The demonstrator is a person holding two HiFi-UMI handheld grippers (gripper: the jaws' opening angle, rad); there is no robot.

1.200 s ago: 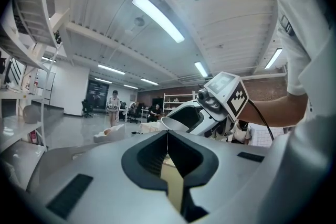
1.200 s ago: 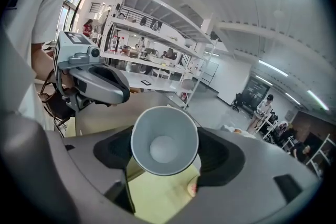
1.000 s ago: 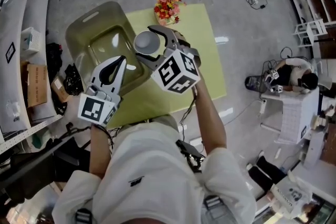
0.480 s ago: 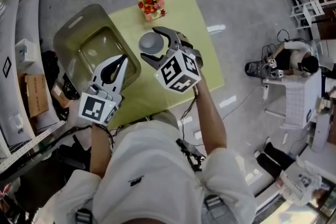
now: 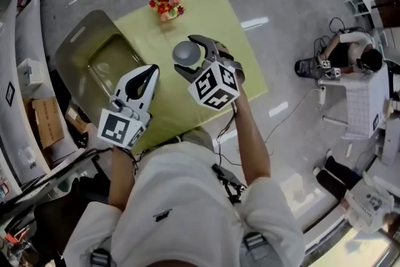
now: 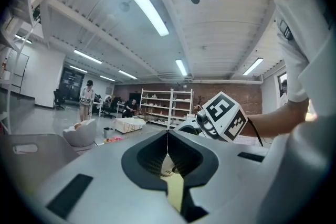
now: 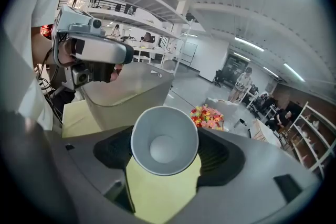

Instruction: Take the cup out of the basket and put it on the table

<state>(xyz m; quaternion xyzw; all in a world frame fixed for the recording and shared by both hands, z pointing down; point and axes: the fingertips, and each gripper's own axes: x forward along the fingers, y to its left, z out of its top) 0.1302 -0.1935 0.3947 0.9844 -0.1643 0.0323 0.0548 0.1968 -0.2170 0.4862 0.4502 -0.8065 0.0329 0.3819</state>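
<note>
A grey cup (image 5: 185, 51) hangs in the air over the yellow-green table (image 5: 212, 15), to the right of the olive basket (image 5: 78, 50). My right gripper (image 5: 189, 58) is shut on it, one jaw on each side of its wall. In the right gripper view the cup (image 7: 164, 140) lies tilted, its empty mouth facing the camera, with the basket (image 7: 128, 86) behind it on the left. My left gripper (image 5: 150, 72) is shut with nothing in it and hovers over the basket's near right edge; its tips (image 6: 168, 136) meet in its own view.
A pot of red and yellow flowers (image 5: 164, 0) stands at the table's far edge, between basket and cup. Boxes and shelving crowd the floor at the left (image 5: 47, 122). A seated person (image 5: 350, 53) works at a desk far to the right.
My right gripper has carried the cup rightward, from the basket's right rim to over the table. The left gripper has kept its place beside the basket.
</note>
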